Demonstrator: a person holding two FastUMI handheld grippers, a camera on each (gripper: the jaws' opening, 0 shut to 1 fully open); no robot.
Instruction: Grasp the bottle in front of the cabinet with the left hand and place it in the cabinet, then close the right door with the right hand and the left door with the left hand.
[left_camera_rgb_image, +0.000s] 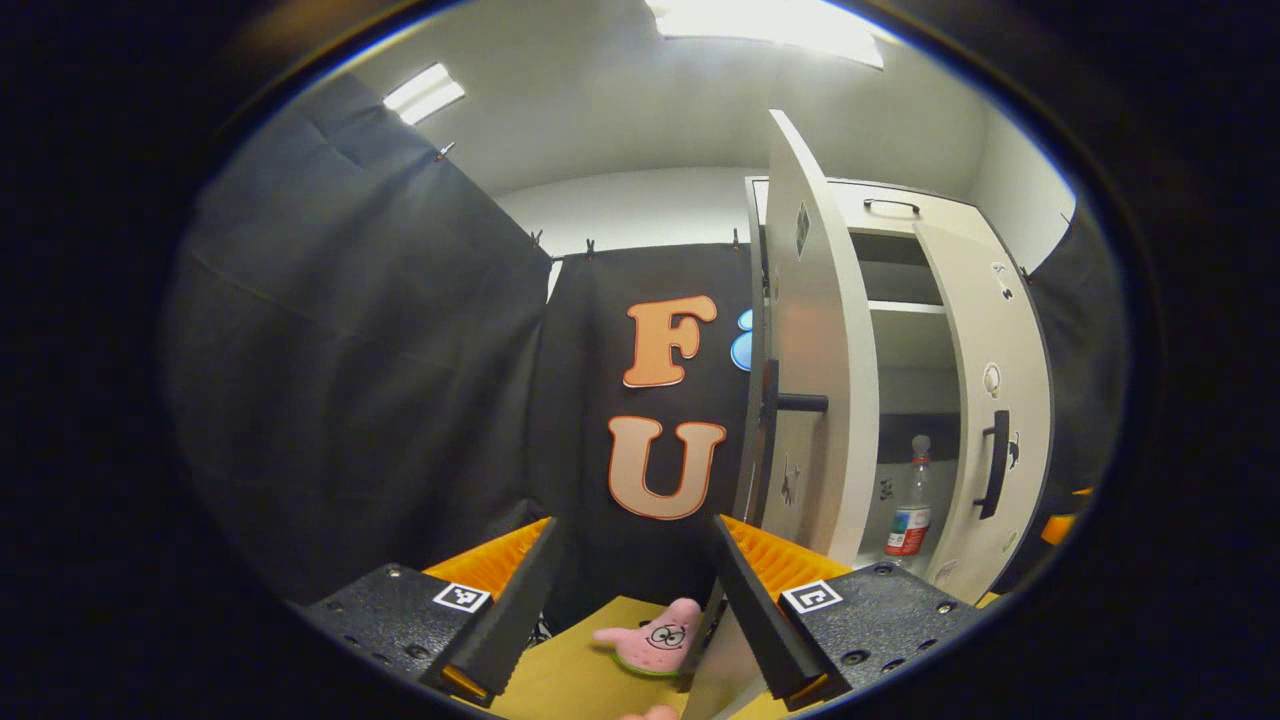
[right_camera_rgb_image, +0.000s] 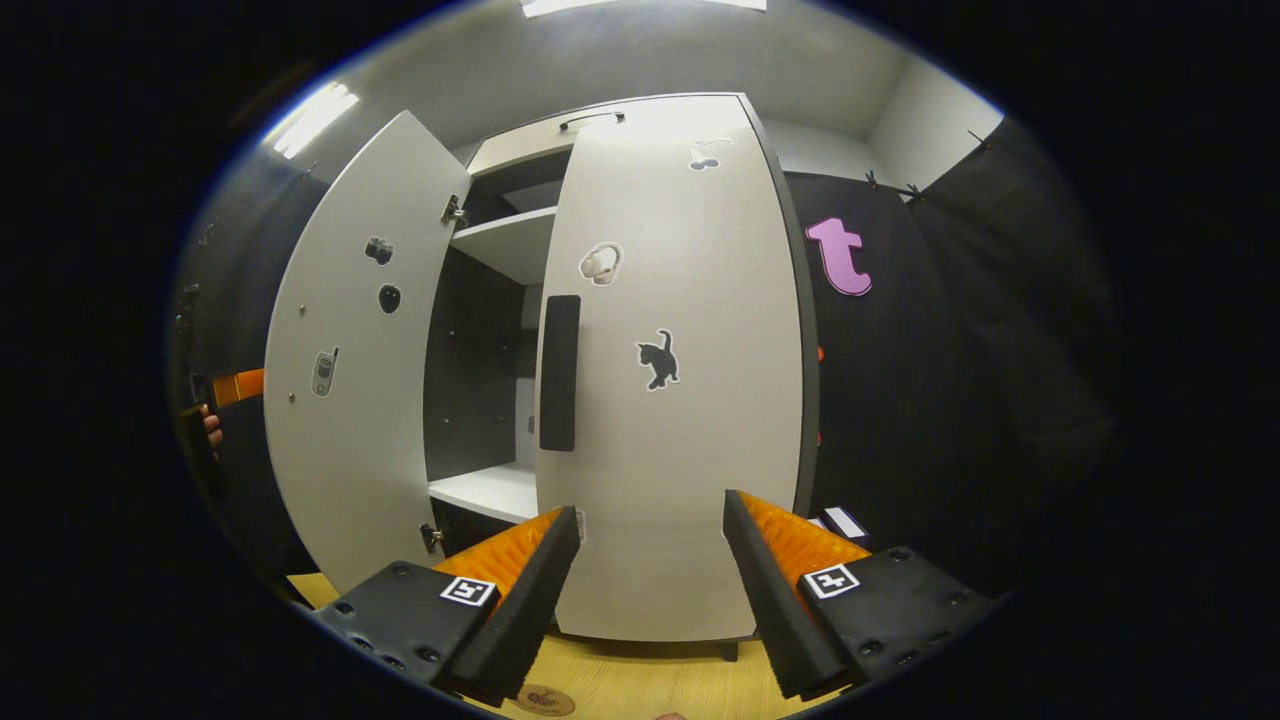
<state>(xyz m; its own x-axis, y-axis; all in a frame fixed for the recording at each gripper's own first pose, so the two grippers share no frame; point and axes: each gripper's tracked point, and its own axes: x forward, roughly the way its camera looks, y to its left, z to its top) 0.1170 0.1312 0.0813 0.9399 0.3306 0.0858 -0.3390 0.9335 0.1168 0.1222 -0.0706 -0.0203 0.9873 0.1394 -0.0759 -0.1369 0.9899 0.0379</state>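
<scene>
- In the left gripper view, your left tool sits at the bottom of the frame with its fingers spread wide and nothing between them; a pink plush star lies on the table just beyond.
- The left door stands swung out at centre right. It's a stiff panel that should swing lightly on its hinges; push on its face or hook the dark handle.
- The bottle already stands upright on the cabinet's lower shelf, lower right of the frame. It looks like light, smooth plastic.
- In the right gripper view, your right tool gapes open and empty at the bottom, close in front of the right door, which looks nearly shut.
</scene>
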